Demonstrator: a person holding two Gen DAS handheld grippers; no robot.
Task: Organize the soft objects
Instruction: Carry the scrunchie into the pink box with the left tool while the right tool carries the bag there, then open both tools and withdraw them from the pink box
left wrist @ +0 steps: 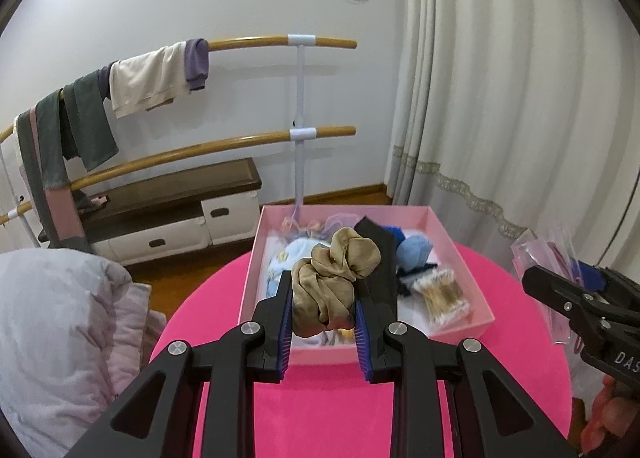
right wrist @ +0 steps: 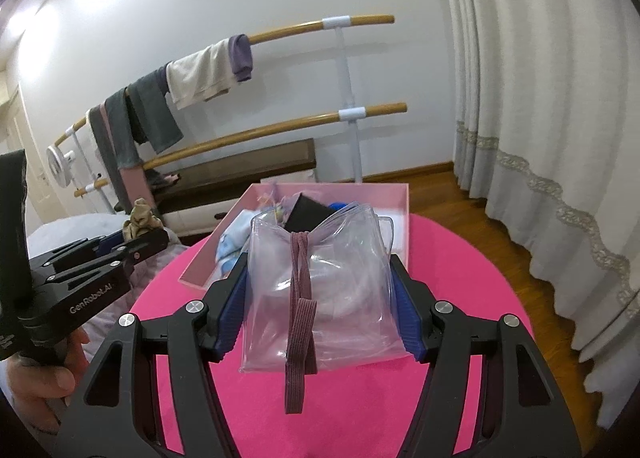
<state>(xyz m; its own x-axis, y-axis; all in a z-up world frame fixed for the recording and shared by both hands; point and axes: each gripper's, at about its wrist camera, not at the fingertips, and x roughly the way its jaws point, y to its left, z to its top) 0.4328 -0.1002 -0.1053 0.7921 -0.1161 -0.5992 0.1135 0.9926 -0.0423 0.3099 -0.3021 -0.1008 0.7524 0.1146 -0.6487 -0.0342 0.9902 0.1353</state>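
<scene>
Above the pink table [left wrist: 320,410], the left hand-held gripper [left wrist: 322,312] pinches a tan scrunchie [left wrist: 332,278] tight, the box [left wrist: 460,254] just beyond, while the right hand-held gripper [right wrist: 320,290], half open, grips a clear pouch [right wrist: 344,278], apparently ready to receive it.

in the right wrist view, white lettering reading "genrobot.ai" runs along the black body of the left tool [right wrist: 138,240]. in the left wrist view, the right tool [left wrist: 538,282] bears white letters "das", cut off at the picture's edge.
</scene>
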